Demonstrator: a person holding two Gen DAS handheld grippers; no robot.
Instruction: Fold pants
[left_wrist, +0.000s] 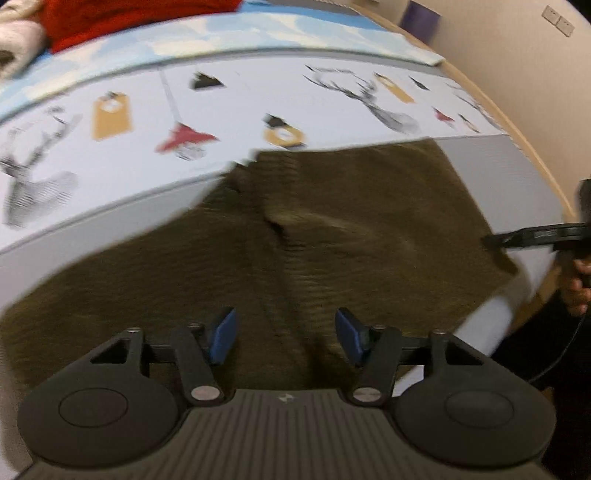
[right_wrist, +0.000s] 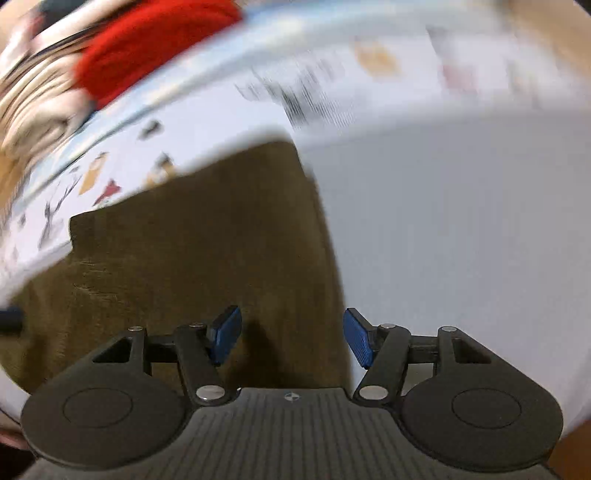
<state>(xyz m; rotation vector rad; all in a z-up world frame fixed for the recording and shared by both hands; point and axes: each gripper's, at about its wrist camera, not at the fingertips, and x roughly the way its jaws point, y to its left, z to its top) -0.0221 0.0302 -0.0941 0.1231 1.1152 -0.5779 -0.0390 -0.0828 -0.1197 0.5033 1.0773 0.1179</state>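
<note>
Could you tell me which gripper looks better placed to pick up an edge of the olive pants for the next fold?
Probably the right gripper: its open jaws straddle the side edge of the olive pants. The left gripper, also open, hovers over the middle of the cloth with no edge between its pads.

Both wrist views steeply down, close, probably sharing pants (left_wrist: 332, 240).

1. We count one pair of olive pants (left_wrist: 332, 236).
2. We see one red cloth (left_wrist: 122, 18).
3. We see two claws: left claw (left_wrist: 286, 334), right claw (right_wrist: 291, 338).
</note>
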